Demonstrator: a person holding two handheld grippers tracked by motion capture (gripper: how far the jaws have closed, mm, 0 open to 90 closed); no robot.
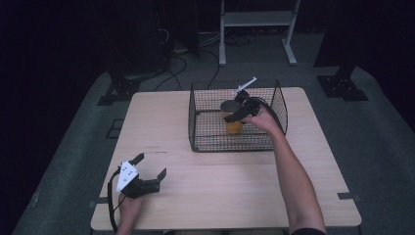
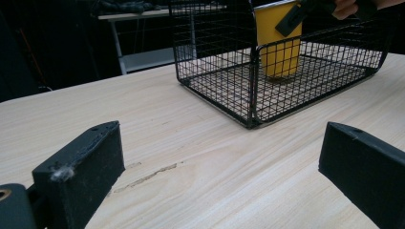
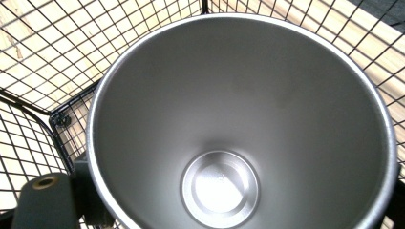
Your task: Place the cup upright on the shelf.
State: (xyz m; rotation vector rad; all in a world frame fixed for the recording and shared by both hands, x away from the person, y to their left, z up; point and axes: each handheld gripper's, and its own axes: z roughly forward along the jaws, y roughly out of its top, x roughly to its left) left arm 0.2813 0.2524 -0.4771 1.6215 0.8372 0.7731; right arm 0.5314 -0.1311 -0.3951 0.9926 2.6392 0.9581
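A yellow cup [image 1: 232, 125] with a steel inside stands upright in a black wire basket [image 1: 205, 142] at the table's back middle. My right gripper [image 1: 234, 116] reaches into the basket from the right, its jaws closed on the cup's sides near the rim. In the right gripper view I look straight down into the cup [image 3: 239, 95], with basket mesh [image 3: 43, 47] around it. My left gripper [image 1: 151, 165] rests open near the front left corner, holding nothing. In the left gripper view its jaws [image 2: 222, 162] point at the basket [image 2: 215, 90] and the cup [image 2: 279, 52].
The wooden table [image 1: 235, 191] has bare surface between the basket and its front edge. A scuff mark [image 2: 148, 176] lies just ahead of the left gripper. Behind the table stand a white metal frame [image 1: 257, 19], floor cables [image 1: 176, 63] and black stand bases [image 1: 342, 85].
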